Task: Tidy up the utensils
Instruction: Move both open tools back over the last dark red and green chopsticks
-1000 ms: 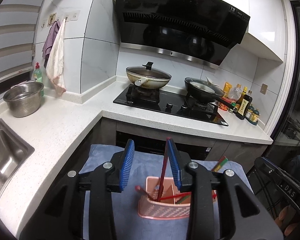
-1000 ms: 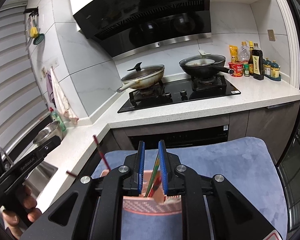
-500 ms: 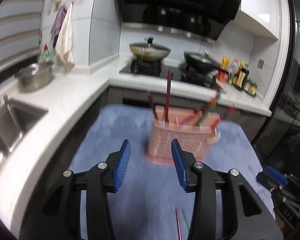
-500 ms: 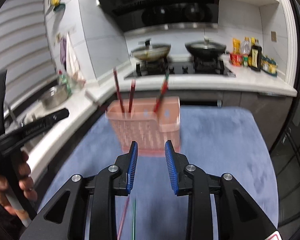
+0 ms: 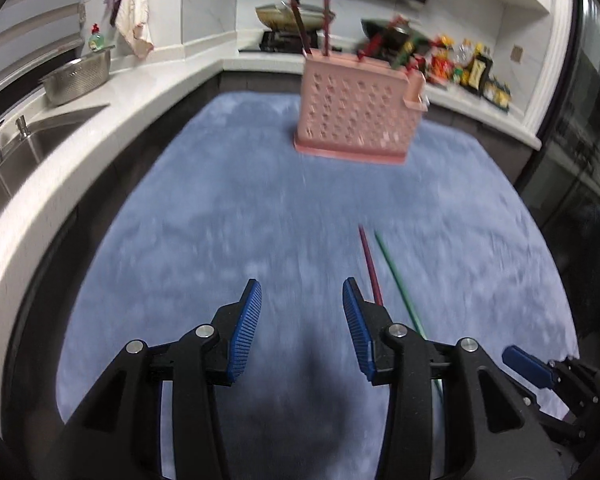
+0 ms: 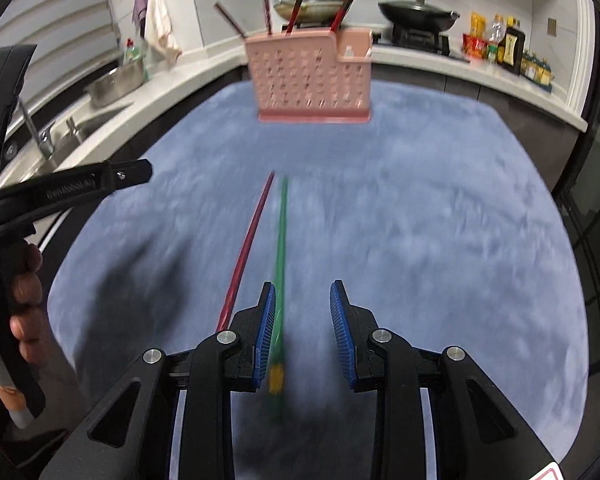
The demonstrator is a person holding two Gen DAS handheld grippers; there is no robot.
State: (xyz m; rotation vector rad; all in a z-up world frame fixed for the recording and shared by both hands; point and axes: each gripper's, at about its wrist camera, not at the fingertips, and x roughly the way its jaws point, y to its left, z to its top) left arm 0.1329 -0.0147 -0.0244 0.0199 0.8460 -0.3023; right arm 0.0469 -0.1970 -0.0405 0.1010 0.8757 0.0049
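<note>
A pink perforated utensil basket (image 5: 356,112) (image 6: 308,76) stands at the far side of the blue mat (image 5: 228,208), with several red chopsticks (image 6: 296,8) upright in it. On the mat nearer to me, a red chopstick (image 5: 370,264) (image 6: 248,248) and a green chopstick (image 5: 396,280) (image 6: 282,240) lie side by side. My left gripper (image 5: 302,292) hangs open over bare mat, just left of the red one. My right gripper (image 6: 303,292) is open and low over the green chopstick, which runs along its left finger untouched by the pads.
A white counter wraps round the left and back, with a sink (image 5: 40,140), a steel colander (image 5: 78,76), a stove with a wok (image 6: 312,4) and a pan (image 6: 416,12), and sauce bottles (image 6: 500,46). A hand (image 6: 24,280) holds the left gripper.
Both grippers have left their chopsticks in the basket, opened wider, pulled back from it and dropped low over the mat. The two loose chopsticks have come into view.
</note>
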